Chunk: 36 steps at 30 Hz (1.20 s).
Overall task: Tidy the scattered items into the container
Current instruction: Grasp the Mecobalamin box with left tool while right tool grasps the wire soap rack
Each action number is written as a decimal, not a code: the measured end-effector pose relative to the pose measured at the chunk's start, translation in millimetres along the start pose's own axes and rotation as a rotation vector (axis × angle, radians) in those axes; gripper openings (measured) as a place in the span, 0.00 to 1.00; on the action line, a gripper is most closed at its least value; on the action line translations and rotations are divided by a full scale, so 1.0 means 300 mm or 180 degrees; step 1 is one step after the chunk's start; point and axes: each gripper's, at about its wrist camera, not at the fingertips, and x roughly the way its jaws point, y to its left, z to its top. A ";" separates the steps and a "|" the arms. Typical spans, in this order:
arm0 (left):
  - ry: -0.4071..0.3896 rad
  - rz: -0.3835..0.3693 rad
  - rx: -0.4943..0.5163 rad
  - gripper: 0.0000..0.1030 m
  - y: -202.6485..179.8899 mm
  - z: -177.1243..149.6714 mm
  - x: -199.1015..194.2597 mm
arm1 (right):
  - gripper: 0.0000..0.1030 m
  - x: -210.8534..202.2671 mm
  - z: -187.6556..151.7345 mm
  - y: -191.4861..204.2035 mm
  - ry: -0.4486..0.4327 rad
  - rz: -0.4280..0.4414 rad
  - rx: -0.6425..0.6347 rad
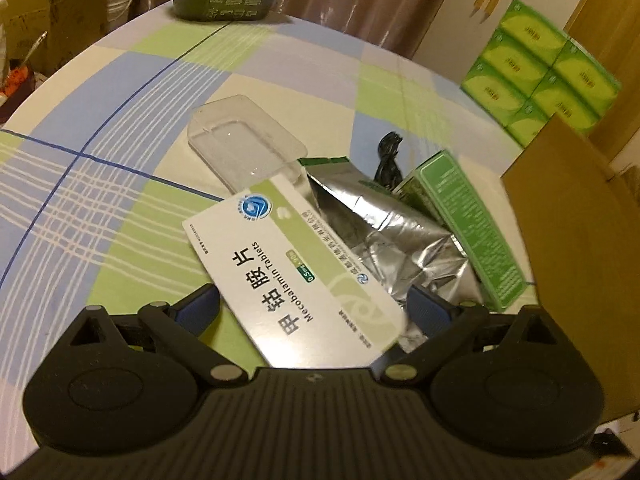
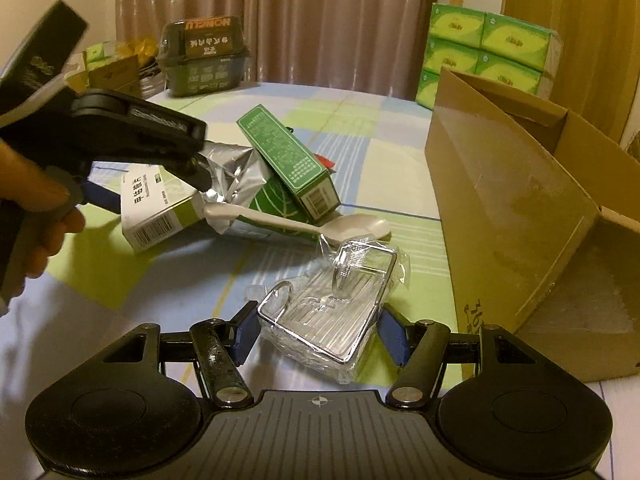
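1. Your left claw is spread around the white tablet box; its pads are not touching the box.
2. Only your right view shows the wrapped wire rack between the right claw's spread pads (left view lacks it).
3. The cardboard box stands right of both claws.
4. A clear plastic tray lies ahead of your left claw.

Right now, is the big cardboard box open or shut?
Open: the cardboard box has its flap up, showing the inside.
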 end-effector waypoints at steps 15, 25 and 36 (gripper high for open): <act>0.0337 -0.0137 0.1108 0.69 0.066 -0.175 -0.204 | 0.59 -0.062 -0.030 0.006 0.0070 0.0165 0.0016; 0.0367 0.0018 0.1156 0.78 0.040 -0.244 -0.218 | 0.59 -0.085 -0.049 0.013 0.0113 0.0157 0.0004; 0.0239 0.0138 0.1195 0.65 0.034 -0.253 -0.195 | 0.59 -0.080 -0.050 0.016 0.0086 0.0148 -0.0024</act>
